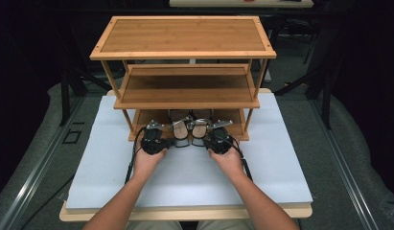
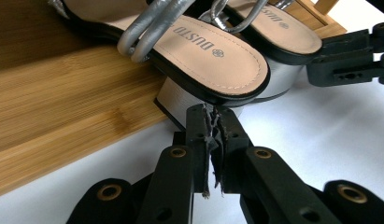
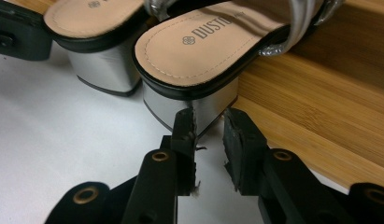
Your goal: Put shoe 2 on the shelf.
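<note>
Dark room; grey floor (image 1: 41,143) (metal rails (image 1: 36,172) alongside), white-topped table (image 1: 185,177).

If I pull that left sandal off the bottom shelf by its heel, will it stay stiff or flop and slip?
The left sandal probably stays fairly stiff, with its block heel and thick sole. The silver heel face looks smooth, so closed jaws may slip. Its thin silver straps would likely flex.

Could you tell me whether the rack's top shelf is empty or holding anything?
Empty. In the high view the top shelf shows bare wood from edge to edge.
</note>
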### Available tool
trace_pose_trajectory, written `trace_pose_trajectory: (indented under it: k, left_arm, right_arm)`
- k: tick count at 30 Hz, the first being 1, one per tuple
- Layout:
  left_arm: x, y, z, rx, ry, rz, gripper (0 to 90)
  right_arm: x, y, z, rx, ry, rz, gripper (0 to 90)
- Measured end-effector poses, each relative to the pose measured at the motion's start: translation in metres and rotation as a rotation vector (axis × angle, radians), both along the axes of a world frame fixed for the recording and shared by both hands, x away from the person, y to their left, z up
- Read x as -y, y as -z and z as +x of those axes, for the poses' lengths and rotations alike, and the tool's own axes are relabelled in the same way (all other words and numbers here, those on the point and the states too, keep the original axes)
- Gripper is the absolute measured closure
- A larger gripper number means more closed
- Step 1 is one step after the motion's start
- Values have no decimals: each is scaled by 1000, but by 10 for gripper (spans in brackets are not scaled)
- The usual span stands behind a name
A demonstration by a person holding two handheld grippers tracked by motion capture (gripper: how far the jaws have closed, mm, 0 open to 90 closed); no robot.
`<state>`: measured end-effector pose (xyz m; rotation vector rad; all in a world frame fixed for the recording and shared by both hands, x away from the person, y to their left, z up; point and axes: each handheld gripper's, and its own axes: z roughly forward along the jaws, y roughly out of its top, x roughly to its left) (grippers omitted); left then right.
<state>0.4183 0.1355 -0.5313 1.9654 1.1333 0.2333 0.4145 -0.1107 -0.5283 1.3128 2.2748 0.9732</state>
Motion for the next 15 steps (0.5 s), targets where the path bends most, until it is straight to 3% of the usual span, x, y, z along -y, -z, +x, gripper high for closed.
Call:
trace_pose_trajectory:
  k: [15]
  left_arm:
    - [1,1,-1,12,-4,5,840]
  right_arm:
    - [0,0,2,-6,-1,4,712]
